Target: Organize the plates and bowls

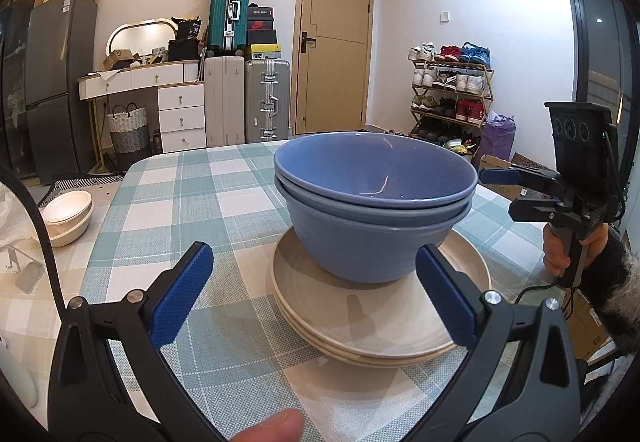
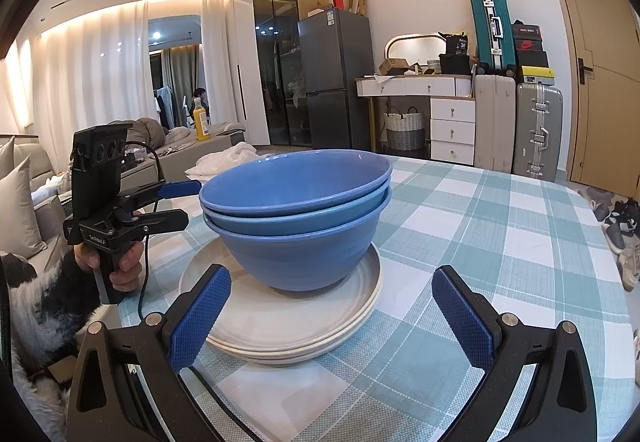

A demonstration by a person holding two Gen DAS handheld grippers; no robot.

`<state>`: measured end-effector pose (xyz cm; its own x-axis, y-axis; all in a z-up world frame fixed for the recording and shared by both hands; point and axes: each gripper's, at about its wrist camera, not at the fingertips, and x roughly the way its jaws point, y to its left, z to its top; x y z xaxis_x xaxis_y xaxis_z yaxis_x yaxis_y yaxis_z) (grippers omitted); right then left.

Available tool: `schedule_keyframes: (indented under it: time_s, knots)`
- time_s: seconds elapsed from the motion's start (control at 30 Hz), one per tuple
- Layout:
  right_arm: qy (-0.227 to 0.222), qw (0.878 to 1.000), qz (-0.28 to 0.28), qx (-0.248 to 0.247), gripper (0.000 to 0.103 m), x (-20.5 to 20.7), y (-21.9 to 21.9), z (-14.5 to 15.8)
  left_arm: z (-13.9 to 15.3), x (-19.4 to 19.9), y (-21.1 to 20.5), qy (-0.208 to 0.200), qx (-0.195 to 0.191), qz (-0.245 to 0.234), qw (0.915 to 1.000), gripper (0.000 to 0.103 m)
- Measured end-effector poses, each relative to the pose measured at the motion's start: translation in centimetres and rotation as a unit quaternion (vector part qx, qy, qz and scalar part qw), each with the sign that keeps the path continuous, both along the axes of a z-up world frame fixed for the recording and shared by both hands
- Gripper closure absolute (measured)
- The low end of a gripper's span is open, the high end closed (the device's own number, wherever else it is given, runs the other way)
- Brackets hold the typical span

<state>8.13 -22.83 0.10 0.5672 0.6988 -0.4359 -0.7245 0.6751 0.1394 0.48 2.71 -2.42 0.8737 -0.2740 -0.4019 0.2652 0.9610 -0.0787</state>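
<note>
1. The blue bowls (image 1: 376, 202), nested one inside the other, sit upright in the middle of the cream plates (image 1: 380, 306), which are stacked on the checked tablecloth (image 1: 168, 202).
2. Judged from this, the stacking looks essentially done; the step in hand seems to be backing off or checking the pile.
3. The left gripper (image 1: 316, 294) has its jaws spread wide on the near side of the plates, holding nothing.
4. The right gripper (image 2: 332, 318) is likewise spread and empty at the plates' edge.
5. White bowls (image 1: 66, 216) lie well apart from the plates, off the table.
6. Any next move likely calls for gripping the plates' rim without tipping the bowls.
</note>
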Motion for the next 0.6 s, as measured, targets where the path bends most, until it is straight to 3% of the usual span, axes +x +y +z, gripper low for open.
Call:
schedule_keyframes:
  time_s: [0.6]
  knots:
    - [0.001, 1.000, -0.002, -0.001, 0.000, 0.13, -0.17, -0.06, 0.00, 0.02, -0.07, 0.000, 0.001, 0.000, 1.0000, 0.002]
